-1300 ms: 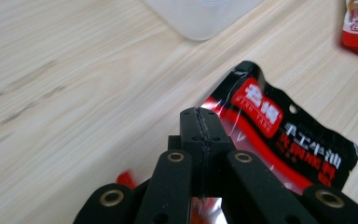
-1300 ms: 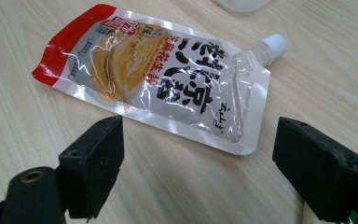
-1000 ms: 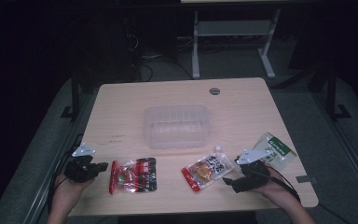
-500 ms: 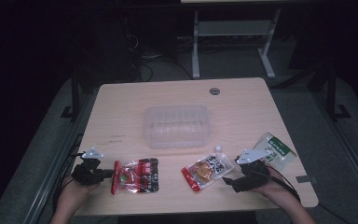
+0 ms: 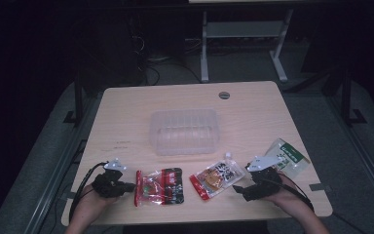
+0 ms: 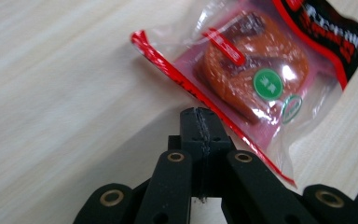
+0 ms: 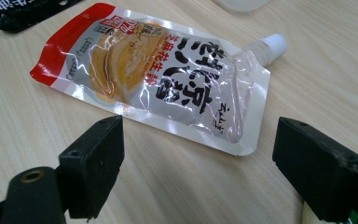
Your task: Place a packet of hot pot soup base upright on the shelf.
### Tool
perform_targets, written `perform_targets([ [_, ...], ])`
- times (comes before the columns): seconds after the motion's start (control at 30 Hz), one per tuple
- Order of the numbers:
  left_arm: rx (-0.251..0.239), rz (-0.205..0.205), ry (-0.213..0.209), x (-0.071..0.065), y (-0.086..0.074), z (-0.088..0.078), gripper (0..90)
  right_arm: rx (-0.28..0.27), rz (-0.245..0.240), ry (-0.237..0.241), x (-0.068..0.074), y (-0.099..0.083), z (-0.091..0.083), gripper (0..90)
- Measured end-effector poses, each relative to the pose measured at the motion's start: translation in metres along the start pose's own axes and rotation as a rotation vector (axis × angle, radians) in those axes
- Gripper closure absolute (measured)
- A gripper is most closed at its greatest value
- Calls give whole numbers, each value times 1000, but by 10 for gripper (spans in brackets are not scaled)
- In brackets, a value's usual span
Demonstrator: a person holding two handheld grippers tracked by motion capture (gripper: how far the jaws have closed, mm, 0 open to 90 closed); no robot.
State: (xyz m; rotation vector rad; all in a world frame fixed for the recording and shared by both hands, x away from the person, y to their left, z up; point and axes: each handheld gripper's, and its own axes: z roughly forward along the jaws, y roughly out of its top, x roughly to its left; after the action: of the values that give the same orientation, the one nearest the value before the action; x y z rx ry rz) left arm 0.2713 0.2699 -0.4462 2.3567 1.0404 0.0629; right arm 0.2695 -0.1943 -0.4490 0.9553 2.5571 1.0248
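On the near left part of the table (image 5: 126, 117), the left gripper (image 5: 126, 185) lies low with its jaws pressed flat together and nothing between them; in the left gripper view (image 6: 199, 122) the closed tips sit just beside the red sealed edge of the red snack packet (image 6: 256, 70), close enough that contact cannot be ruled out, though the packet is not clamped. That red snack packet (image 5: 159, 185) lies flat near the front edge of the table, with a round orange-brown piece visible through its clear window and a black band along its far end. To its right, well apart from it, lies the spouted sauce pouch (image 5: 216, 176), flat on the wood with its white cap pointing toward the far right. The right gripper (image 5: 238, 187) rests just beside that pouch with its jaws spread wide; in the right gripper view (image 7: 198, 158) the two black jaws stand either side of bare wood, the spouted sauce pouch (image 7: 158, 74) lying just beyond them, untouched. A green and white packet (image 5: 288, 155) lies behind the right hand, near the right edge. A clear plastic container (image 5: 184, 130) stands in the middle of the table, away from both grippers.
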Motion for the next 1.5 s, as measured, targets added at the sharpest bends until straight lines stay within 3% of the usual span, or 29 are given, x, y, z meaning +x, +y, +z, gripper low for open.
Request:
perform_targets([
  [0.2, -10, 24, -38, -8, 4, 2, 897, 0, 1, -1, 0, 0, 0, 164],
  [0.3, -13, 32, -25, -7, 4, -1, 897, -1, 1, -1, 0, 0, 0, 164],
  [0.43, -57, 22, 2, -3, 5, -12, 897, -1, 2, 0, 0, 0, 0, 164],
  [0.6, -100, 54, -21, -13, 12, -11, 896, 3, -3, 3, 0, 1, 1, 164],
  [0.77, -95, 99, -17, -21, 20, -3, 896, 5, -3, 1, 1, 1, 1, 164],
  [0.93, -81, 106, -5, -20, 20, 0, 896, 3, -2, 2, 0, 0, 1, 164],
  [1.17, -58, 78, -14, -18, 16, 5, 896, 6, -3, 1, 0, 0, 1, 165],
  [1.37, -37, 80, 0, -16, 15, 8, 896, -3, 6, 12, 2, 2, 0, 164],
  [1.5, -31, 75, -1, -15, 14, 10, 896, 1, 21, 78, 5, 10, -4, 152],
])
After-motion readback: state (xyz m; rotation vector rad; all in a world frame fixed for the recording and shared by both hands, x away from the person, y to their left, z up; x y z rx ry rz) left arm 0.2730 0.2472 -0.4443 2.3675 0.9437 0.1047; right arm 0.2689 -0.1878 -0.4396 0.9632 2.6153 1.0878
